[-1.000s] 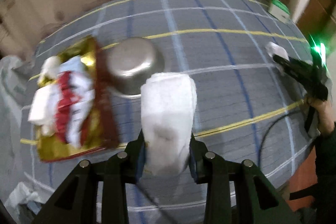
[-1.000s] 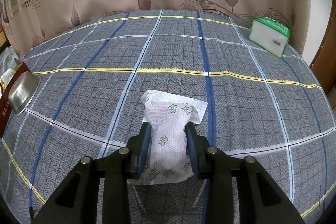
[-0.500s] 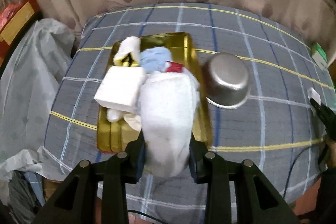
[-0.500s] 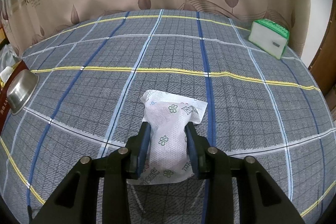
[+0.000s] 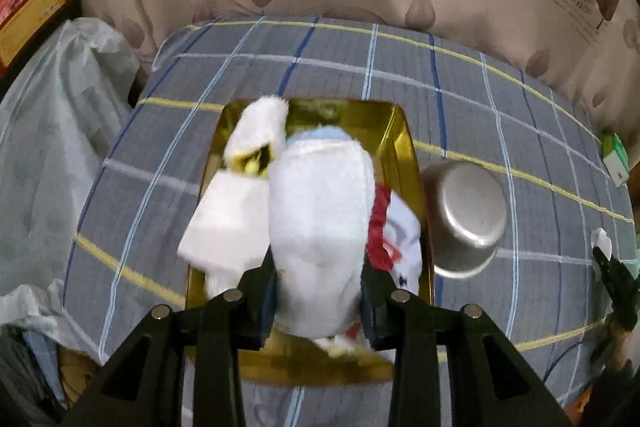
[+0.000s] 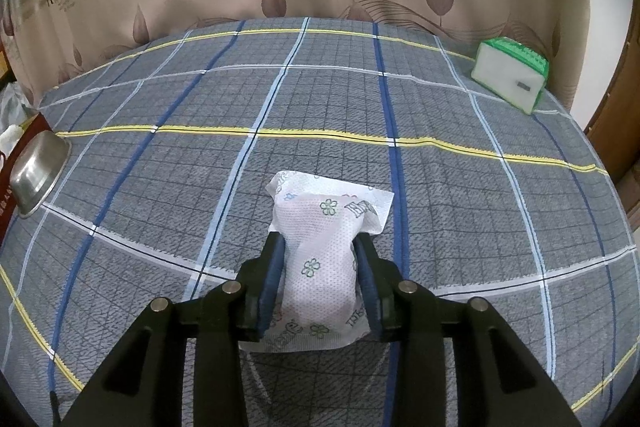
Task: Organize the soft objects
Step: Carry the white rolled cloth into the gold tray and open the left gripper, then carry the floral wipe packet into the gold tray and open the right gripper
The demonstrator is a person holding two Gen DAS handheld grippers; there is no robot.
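My left gripper [image 5: 318,281] is shut on a rolled white towel [image 5: 320,223] and holds it over a gold tray [image 5: 400,143]. The tray holds several soft things: a white roll with a yellow band [image 5: 258,135], a folded white cloth [image 5: 228,223], a light blue cloth [image 5: 316,135] and a red and white cloth [image 5: 394,243]. My right gripper [image 6: 318,267] is shut on a white tissue pack with green flowers [image 6: 324,239] just above the checked cloth. It also shows small at the right edge of the left wrist view [image 5: 600,247].
An upturned steel bowl [image 5: 464,219] sits right of the tray and shows in the right wrist view [image 6: 36,175]. A green and white box [image 6: 510,79] stands at the far right corner. White plastic bags [image 5: 48,147] lie left of the table. A curtain hangs behind.
My left gripper has swung left with the towel, from in front of the bowl to over the gold tray. The right gripper with the tissue pack has barely moved.
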